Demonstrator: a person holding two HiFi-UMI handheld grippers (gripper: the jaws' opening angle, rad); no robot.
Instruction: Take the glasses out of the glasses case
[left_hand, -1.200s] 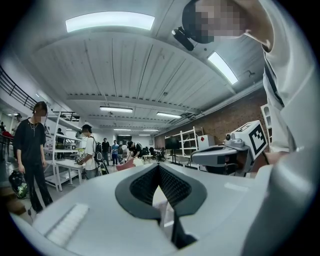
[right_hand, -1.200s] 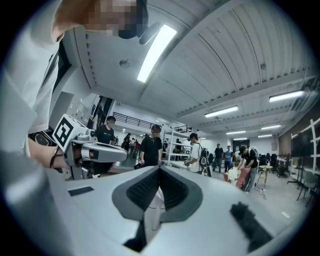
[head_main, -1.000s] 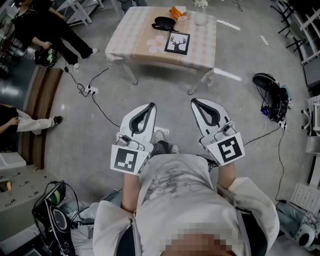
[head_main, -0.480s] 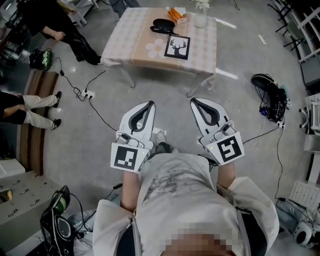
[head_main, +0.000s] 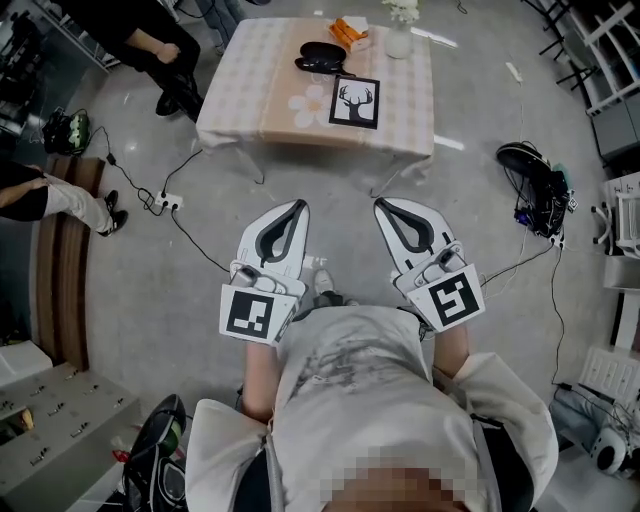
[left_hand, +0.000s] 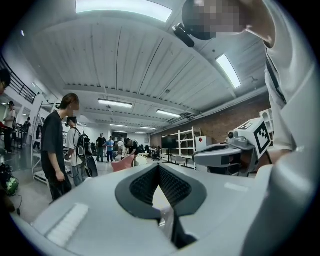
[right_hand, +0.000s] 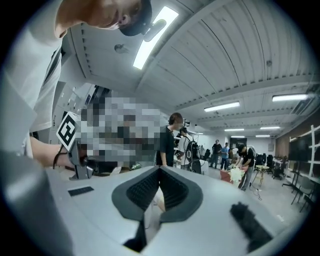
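The black glasses case (head_main: 323, 54) lies on the far side of a small table (head_main: 270, 100) covered with a checked cloth, well ahead of me in the head view. It is too small to tell whether it stands open or whether glasses are inside. Both grippers are held close to my chest, far short of the table. My left gripper (head_main: 299, 206) is shut with its tips together and nothing between them, as the left gripper view (left_hand: 159, 168) shows. My right gripper (head_main: 381, 204) is likewise shut and empty (right_hand: 160, 170).
On the table are a deer picture (head_main: 355, 102), an orange box (head_main: 350, 32) and a white vase (head_main: 400, 38). Cables and a power strip (head_main: 167, 203) lie on the floor at left, a black bag (head_main: 535, 180) at right. People (head_main: 150, 35) stand at left.
The table has slid lower and closer in the head view. The people at left have shifted. Both grippers keep the same pose and stay shut.
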